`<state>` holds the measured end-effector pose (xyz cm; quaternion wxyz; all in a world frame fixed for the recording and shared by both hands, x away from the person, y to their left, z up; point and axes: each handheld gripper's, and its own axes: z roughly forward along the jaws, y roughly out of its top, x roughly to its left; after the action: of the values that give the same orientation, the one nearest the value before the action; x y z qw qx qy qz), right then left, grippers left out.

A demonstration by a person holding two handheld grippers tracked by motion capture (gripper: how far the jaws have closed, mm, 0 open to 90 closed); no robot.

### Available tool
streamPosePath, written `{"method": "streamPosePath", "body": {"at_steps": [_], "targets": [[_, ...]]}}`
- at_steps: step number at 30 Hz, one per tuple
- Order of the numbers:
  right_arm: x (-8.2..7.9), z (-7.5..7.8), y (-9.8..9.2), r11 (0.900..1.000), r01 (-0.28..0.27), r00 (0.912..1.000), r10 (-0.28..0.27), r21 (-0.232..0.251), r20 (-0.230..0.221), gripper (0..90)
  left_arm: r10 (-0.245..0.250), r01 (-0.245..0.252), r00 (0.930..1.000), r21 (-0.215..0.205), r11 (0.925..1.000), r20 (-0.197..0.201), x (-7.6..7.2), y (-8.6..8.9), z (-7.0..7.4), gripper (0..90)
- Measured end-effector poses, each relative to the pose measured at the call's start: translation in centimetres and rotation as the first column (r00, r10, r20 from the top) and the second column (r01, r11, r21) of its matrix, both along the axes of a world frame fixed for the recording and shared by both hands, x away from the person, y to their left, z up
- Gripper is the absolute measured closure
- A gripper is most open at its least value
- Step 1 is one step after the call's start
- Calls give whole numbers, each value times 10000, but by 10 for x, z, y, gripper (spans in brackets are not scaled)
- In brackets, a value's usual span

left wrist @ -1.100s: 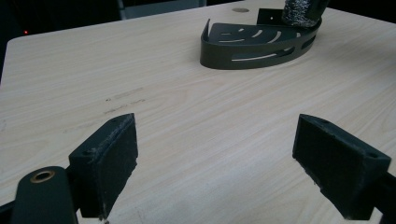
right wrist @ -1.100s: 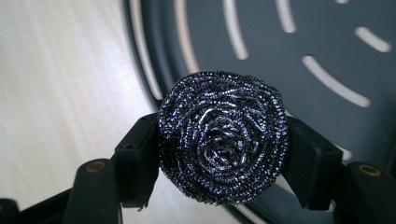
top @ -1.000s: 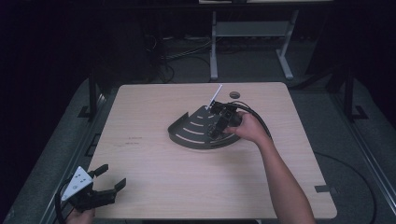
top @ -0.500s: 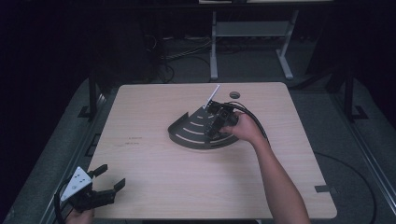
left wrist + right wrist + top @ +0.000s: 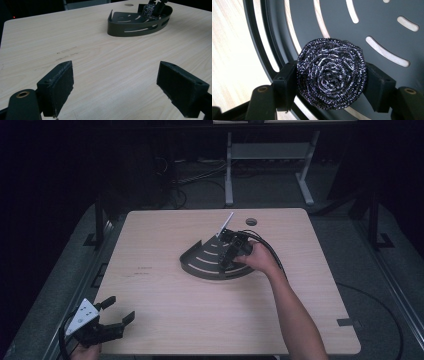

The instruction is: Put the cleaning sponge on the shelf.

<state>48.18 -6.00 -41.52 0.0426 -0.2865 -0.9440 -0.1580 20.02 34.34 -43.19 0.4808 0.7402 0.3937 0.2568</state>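
A dark, fan-shaped slotted tray (image 5: 200, 262) lies at the middle of the wooden table. My right gripper (image 5: 231, 256) reaches into it from the right and is shut on a round steel-wool scourer (image 5: 330, 72), one pad pressing on each side. The scourer hangs just over the tray floor (image 5: 387, 30), near its curved rim. From the left gripper view, the tray (image 5: 135, 28) and the scourer (image 5: 149, 12) sit far across the table. My left gripper (image 5: 116, 312) rests at the table's front left corner, its pads (image 5: 58, 82) wide apart over bare wood.
A small round hole (image 5: 251, 221) marks the tabletop behind the tray. Faint dark marks (image 5: 142, 270) lie left of the tray. Behind the table stand a metal frame (image 5: 270, 155) and loose cables on the dark floor.
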Motion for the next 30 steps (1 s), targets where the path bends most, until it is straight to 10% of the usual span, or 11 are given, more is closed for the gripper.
{"method": "streamPosePath", "body": {"at_steps": [30], "targets": [[4, -17, 1, 9991, 321, 9994, -325, -285, -136, 319, 6, -6, 10000, 21, 10000, -2, 0, 0, 0, 133]]}}
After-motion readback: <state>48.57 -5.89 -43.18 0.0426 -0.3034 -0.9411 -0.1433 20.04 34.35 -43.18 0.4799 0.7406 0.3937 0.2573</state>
